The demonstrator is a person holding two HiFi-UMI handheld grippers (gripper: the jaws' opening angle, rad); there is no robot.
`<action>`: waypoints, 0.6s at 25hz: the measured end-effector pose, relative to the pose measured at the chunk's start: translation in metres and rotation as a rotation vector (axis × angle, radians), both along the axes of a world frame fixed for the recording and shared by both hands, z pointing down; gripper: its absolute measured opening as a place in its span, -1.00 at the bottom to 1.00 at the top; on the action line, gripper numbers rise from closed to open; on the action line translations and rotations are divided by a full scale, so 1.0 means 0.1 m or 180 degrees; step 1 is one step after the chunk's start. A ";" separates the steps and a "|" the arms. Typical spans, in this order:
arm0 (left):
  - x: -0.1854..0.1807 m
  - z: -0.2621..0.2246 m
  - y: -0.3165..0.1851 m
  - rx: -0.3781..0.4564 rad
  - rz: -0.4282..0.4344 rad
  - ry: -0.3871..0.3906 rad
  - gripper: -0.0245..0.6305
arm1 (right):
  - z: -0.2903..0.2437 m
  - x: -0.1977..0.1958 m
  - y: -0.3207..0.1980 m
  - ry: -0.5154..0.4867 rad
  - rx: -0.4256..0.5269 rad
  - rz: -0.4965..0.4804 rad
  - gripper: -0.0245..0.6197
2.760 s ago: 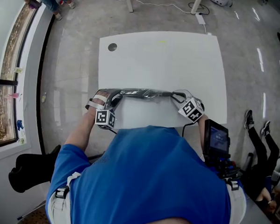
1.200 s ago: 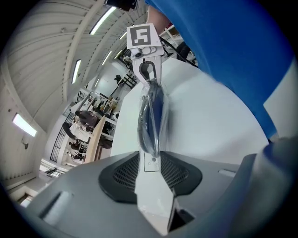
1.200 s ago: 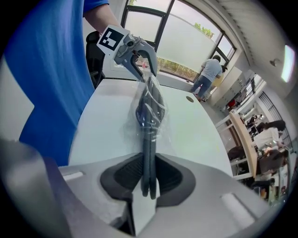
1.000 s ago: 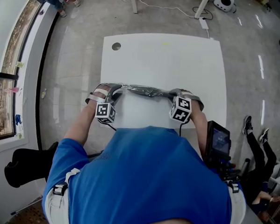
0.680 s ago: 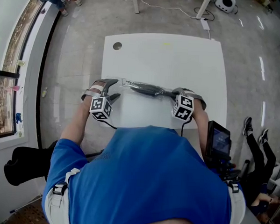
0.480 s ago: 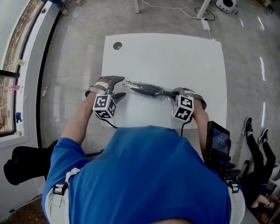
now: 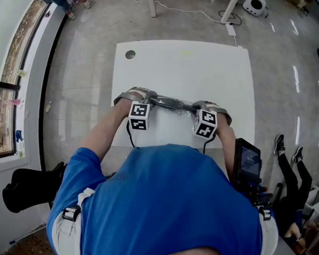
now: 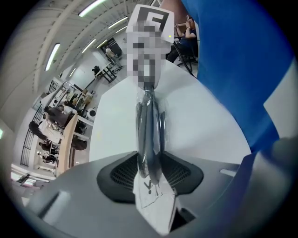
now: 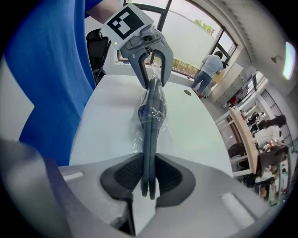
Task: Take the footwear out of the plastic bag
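Starting at the left, the left claw (image 7: 149,99) has just been closing. Its pads now pinch the left end of the plastic bag (image 7: 171,103), with the dark footwear (image 8: 148,125) inside the film running in between them. The bag lies across the near half of the white tabletop (image 7: 184,67), and its long axis is strung left to right from one claw straight to the other. At the right end, the right claw (image 7: 197,106) is clamped on the bag and on the flat dark piece inside it. The footwear therefore sits between the two claws, each gripping one end, and neither hand looks nearer to it than the other.

I'd say the pull-out depends on which end is the bag's mouth, and I can't tell that, because clear film crumples along the whole length. I also can't tell whether this is one thin sandal or a pair pressed flat. From above, the marker cubes cover both sets of pads, and the person's blue shirt (image 7: 166,204) cuts off the tabletop's near edge.
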State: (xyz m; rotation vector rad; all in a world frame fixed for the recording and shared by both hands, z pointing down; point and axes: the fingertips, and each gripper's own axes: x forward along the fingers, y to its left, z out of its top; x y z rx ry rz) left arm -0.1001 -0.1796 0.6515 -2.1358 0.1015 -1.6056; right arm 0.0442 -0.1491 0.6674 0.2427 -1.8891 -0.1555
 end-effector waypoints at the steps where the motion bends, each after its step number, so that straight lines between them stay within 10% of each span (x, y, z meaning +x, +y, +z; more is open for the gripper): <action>1: -0.01 0.00 0.00 0.0013 -0.0010 0.0000 -0.46 | 0.00 0.00 -0.01 -0.0010 -0.0006 0.0011 -0.70; 15: 0.00 -0.03 0.00 -0.0051 -0.0115 -0.0028 -0.54 | -0.08 -0.36 -0.02 -0.0071 -0.0059 -0.0057 -0.50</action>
